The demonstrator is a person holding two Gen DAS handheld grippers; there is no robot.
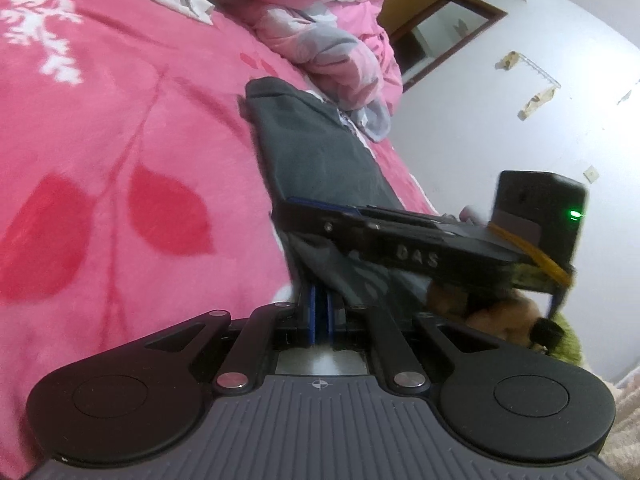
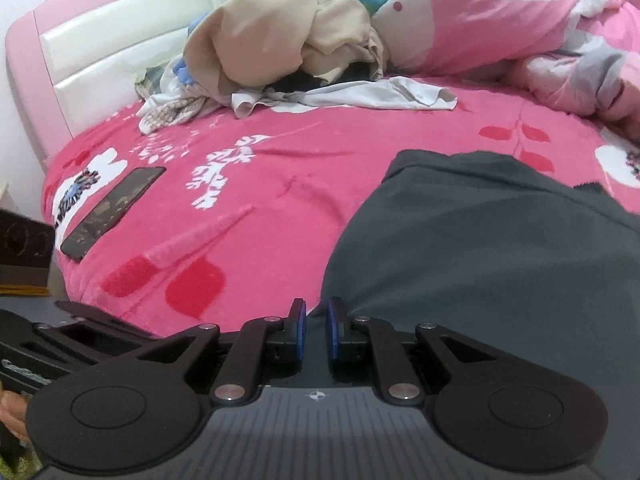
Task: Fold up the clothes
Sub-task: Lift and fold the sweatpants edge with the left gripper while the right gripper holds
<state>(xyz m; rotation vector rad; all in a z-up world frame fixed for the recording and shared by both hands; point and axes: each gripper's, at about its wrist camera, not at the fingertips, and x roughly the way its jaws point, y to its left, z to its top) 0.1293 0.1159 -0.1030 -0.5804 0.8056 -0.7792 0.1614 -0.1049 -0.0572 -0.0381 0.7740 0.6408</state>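
A dark grey garment (image 2: 480, 256) lies flat on the pink bedspread (image 2: 260, 208) and runs away from me as a long strip (image 1: 312, 148) in the left wrist view. My left gripper (image 1: 321, 312) is shut on its near edge, blue pads almost touching, with cloth bunched just above them. My right gripper (image 2: 315, 326) has its blue pads a little apart, the garment's corner running into the gap and pinched there. It also crosses the left wrist view as a black bar, the right gripper (image 1: 288, 210), tips down on the grey cloth.
A dark phone (image 2: 112, 212) lies on the bedspread at left. A heap of loose clothes (image 2: 280, 40) and a pink quilt (image 2: 520, 20) fill the far side by the headboard (image 2: 100, 52). A dark box (image 2: 24, 248) stands beside the bed. A white wall (image 1: 520, 128) is beyond it.
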